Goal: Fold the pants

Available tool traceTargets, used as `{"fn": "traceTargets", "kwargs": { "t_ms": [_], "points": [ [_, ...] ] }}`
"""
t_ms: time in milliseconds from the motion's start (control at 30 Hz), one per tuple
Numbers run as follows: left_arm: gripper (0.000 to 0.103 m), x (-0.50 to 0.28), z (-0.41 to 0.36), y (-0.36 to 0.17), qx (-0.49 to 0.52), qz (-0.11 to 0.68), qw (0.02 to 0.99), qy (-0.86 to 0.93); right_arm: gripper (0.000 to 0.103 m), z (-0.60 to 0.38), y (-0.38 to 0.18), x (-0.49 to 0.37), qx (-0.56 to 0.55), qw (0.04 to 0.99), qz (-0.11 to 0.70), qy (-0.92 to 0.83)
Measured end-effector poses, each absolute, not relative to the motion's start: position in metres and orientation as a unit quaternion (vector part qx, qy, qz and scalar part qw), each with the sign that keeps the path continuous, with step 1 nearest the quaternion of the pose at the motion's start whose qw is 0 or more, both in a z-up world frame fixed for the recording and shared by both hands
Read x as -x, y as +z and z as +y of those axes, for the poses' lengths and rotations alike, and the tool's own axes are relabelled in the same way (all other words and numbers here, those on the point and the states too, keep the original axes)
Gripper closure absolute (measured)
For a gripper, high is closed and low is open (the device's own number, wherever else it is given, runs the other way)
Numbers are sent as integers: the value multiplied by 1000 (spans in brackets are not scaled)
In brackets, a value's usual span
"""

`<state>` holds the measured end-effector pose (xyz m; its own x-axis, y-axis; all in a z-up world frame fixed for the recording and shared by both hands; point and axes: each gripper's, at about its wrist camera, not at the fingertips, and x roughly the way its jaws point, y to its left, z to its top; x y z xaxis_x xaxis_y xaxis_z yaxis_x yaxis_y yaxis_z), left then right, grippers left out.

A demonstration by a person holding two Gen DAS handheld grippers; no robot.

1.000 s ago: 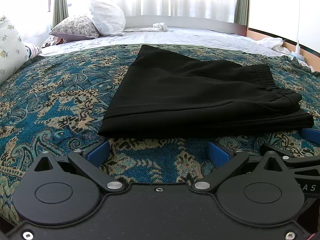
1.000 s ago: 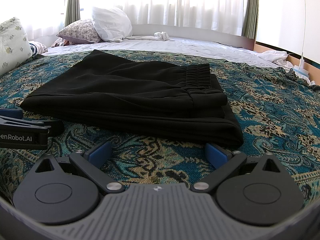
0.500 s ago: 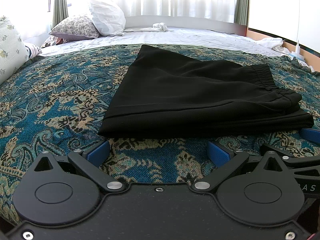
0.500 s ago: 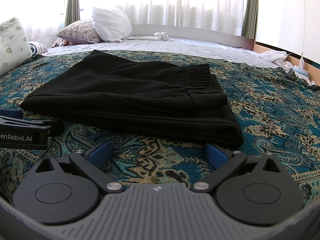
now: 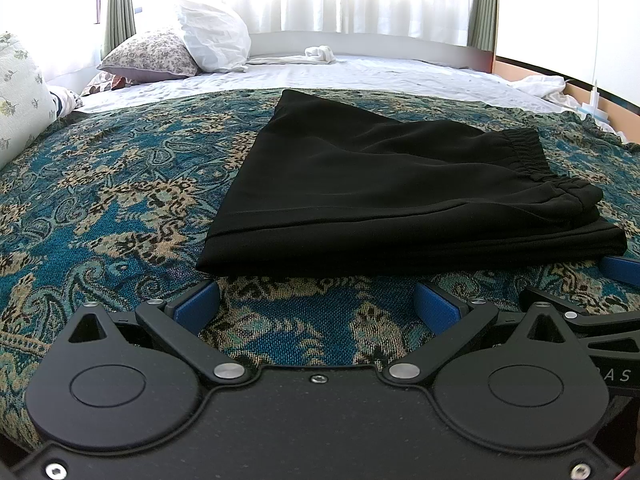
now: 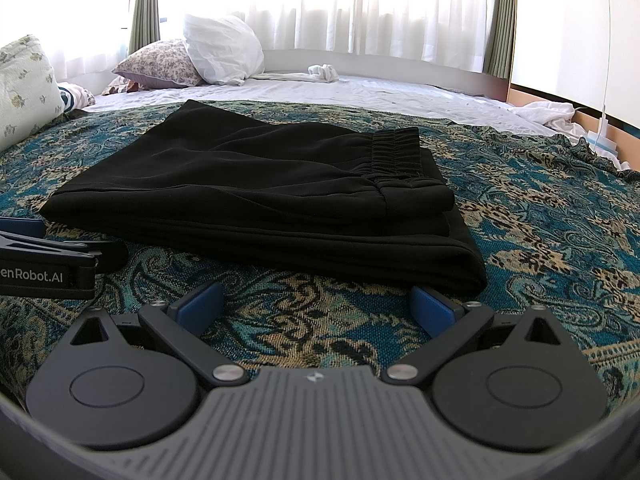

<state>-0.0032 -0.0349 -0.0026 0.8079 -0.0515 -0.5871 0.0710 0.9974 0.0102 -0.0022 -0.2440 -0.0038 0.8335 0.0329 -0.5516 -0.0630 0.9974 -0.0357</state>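
Note:
Black pants [image 5: 384, 196] lie folded into a flat stack on the patterned blue bedspread [image 5: 100, 200], elastic waistband to the right. In the right wrist view the same pants [image 6: 256, 192] fill the middle, waistband on top at the right. My left gripper [image 5: 316, 308] is open just short of the stack's near edge, nothing between its blue pads [image 5: 196, 306]. My right gripper [image 6: 316, 306] is open too, close to the near right corner of the stack, holding nothing. Each gripper shows at the edge of the other's view.
A floral pillow [image 5: 150, 54] and a white pillow [image 5: 212, 36] lie at the far left of the bed. A white sheet [image 5: 360, 76] covers the far half, with a small white cloth [image 5: 318, 53] on it. Another pillow [image 5: 20, 92] sits at the left edge.

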Motion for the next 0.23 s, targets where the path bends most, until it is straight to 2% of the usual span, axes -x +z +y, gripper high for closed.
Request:
{"fn": "traceTargets", "kwargs": {
  "t_ms": [233],
  "points": [
    [0, 4, -34, -3, -17, 307, 951, -32, 0, -244, -4, 2, 26, 957, 288, 25]
  ]
}}
